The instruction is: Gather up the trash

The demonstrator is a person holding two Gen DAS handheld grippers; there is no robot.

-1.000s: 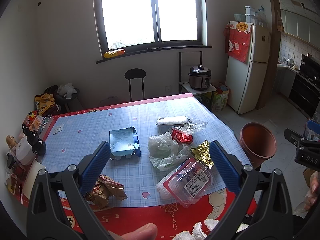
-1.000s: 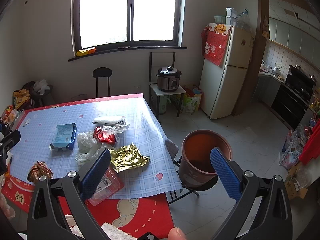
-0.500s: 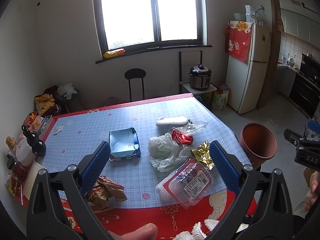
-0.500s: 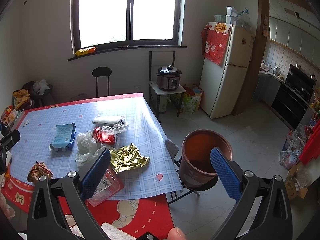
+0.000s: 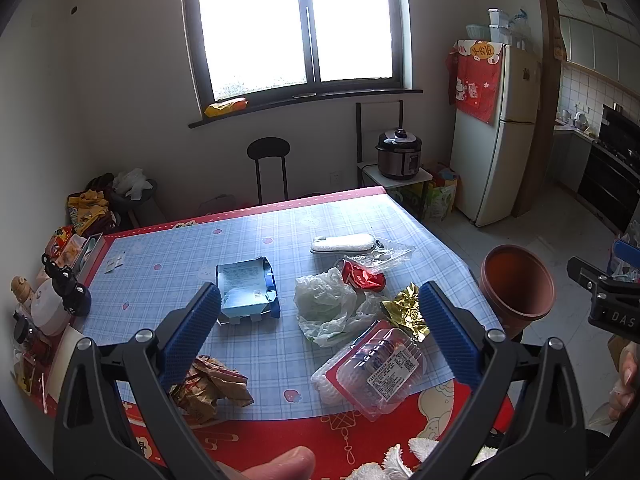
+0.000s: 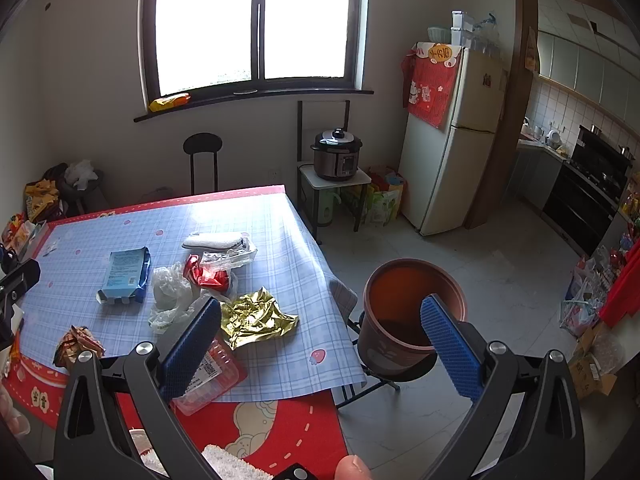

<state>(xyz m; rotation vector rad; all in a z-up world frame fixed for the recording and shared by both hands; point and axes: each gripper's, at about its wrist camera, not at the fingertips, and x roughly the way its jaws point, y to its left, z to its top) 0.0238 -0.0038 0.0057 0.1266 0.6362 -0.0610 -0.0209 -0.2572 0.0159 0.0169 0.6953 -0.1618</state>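
Gold foil wrapper (image 6: 256,316) lies crumpled near the desk's (image 5: 168,248) right edge, beside the clear clamshell tray (image 5: 372,368), white plastic bag (image 5: 324,304) and red wrapper (image 5: 364,278); the terracotta bin (image 6: 412,312) sits off that edge on a stool. Your left gripper (image 5: 320,336) and right gripper (image 6: 320,344) both hover with jaws spread, gripping nothing. Risks, in my judgement: thin foil may slip from the pads, the clamshell may skid off the near edge, and a careless release could miss the bin.
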